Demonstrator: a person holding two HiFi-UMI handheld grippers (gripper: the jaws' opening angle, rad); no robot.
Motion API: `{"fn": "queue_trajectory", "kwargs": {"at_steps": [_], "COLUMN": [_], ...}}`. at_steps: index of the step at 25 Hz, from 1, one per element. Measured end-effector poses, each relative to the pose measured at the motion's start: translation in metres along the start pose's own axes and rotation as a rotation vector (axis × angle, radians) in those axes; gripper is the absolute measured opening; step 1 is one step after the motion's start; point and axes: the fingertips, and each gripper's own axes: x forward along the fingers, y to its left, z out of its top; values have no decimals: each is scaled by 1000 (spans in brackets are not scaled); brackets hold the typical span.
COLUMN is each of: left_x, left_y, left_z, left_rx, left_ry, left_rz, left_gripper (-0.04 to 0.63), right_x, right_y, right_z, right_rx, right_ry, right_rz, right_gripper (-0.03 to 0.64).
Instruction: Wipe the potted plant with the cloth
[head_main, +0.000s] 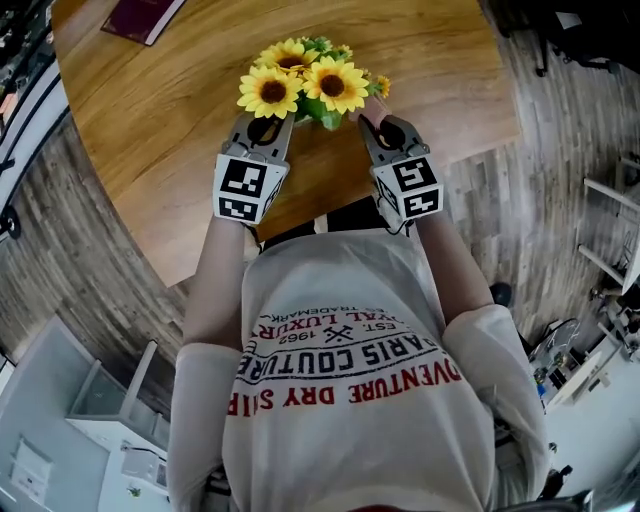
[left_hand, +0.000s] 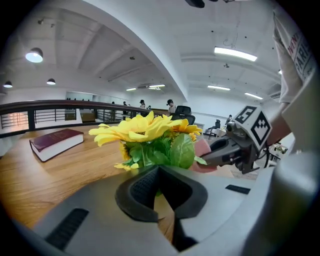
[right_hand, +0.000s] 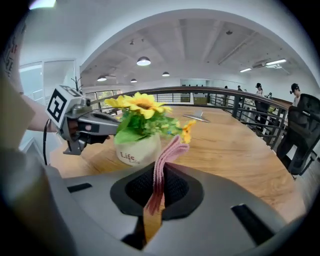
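Note:
The potted plant (head_main: 305, 85) has yellow sunflowers and green leaves in a cream pot (right_hand: 137, 150) printed "Life", and it stands on the round wooden table (head_main: 150, 120). My left gripper (head_main: 262, 130) is shut. Its tips sit in the leaves on the plant's left side (right_hand: 112, 127), and the pot is hidden behind its jaws (left_hand: 159, 170). Whether it pinches a leaf I cannot tell. My right gripper (head_main: 378, 125) is shut on a folded pink cloth (right_hand: 165, 165). The cloth's upper end reaches the foliage (left_hand: 202, 150) on the plant's right side, just beside the pot.
A dark red book (head_main: 145, 15) lies at the far side of the table (left_hand: 56, 142). A flat grey object (right_hand: 197, 117) rests further back. The table's near edge runs just below both grippers. A railing and an office chair (right_hand: 300, 135) stand beyond the table.

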Motion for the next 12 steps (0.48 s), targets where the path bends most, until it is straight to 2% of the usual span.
{"fn": "queue_trajectory", "kwargs": {"at_steps": [5,12], "left_x": [0,1], "left_y": [0,-1], "left_z": [1,2], "left_rx": [2,-37], "left_ry": [23,22], "left_rz": [55,99], "left_gripper": [15,15], "right_x": [2,31], "right_y": [-54,-87], "right_z": [20,72], "right_rx": [-9,-211], "right_ry": [-20,-104], "right_rz": [-15,81], "right_gripper": [37,37]}}
